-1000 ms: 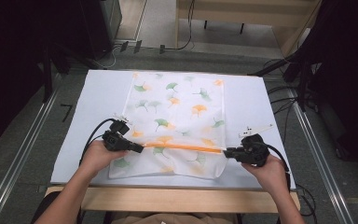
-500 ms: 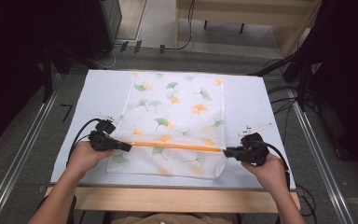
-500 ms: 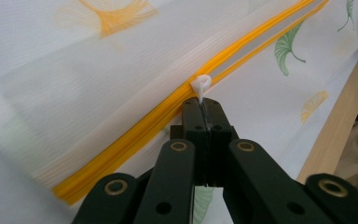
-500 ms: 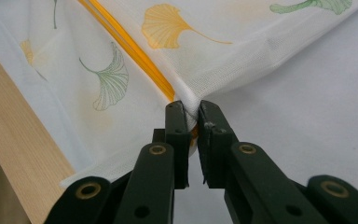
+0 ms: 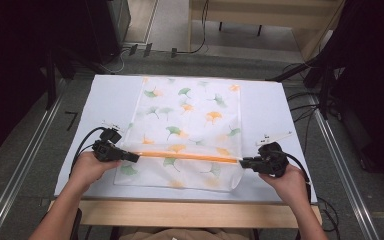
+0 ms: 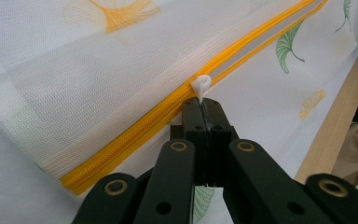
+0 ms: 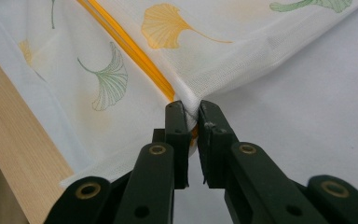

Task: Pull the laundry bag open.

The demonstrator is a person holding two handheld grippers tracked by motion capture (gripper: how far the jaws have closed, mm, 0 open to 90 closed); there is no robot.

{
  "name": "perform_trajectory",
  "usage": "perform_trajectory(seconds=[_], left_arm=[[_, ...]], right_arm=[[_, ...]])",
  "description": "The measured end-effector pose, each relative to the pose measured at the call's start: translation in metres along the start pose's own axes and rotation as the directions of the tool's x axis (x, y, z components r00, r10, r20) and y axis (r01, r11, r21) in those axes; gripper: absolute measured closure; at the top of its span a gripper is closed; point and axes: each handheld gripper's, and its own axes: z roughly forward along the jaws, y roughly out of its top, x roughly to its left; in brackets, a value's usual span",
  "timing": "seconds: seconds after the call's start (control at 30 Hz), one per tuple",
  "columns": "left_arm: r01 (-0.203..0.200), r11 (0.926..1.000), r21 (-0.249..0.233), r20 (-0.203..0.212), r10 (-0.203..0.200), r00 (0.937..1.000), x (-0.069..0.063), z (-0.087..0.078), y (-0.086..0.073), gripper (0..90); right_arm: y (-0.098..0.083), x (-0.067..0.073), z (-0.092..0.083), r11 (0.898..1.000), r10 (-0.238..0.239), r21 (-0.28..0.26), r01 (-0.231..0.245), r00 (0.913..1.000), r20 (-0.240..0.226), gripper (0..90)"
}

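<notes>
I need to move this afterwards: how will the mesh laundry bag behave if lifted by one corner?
Probably floppy: the mesh laundry bag lies flat and puckers where the right gripper pinches its edge. Likely light, since the weave looks thin and see-through. Its orange zipper may hang a bit stiffer.

White leaf-printed mesh bag [image 5: 190, 130] lies flat, orange zipper [image 5: 185, 156] partly closed.

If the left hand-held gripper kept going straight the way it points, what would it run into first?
The left hand-held gripper points along the orange zipper of the white mesh bag with ginkgo leaf print, whose white pull tab it pinches. It would probably push into that bag first.
</notes>
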Motion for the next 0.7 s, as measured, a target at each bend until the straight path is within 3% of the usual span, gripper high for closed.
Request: perform_trajectory(seconds=[0.23, 0.5, 0.7], left_arm=[[0.017, 0.9998, -0.011, -0.008, -0.017, 0.9998, 0.005, -0.006, -0.004, 90.0], [0.032, 0.9993, -0.020, -0.051, -0.033, 0.9982, 0.013, -0.017, -0.012, 90.0], [0.028, 0.9994, -0.018, -0.048, -0.029, 0.9984, 0.014, -0.018, -0.013, 90.0]], right_arm=[[0.000, 0.000, 0.000, 1.000, 0.004, 0.004, -0.004, 1.0000, 0.000, 85.2], [0.000, 0.000, 0.000, 1.000, 0.004, 0.004, -0.004, 1.0000, 0.000, 85.2], [0.000, -0.001, 0.001, 1.000, 0.004, 0.008, -0.004, 1.0000, 0.003, 85.2]])
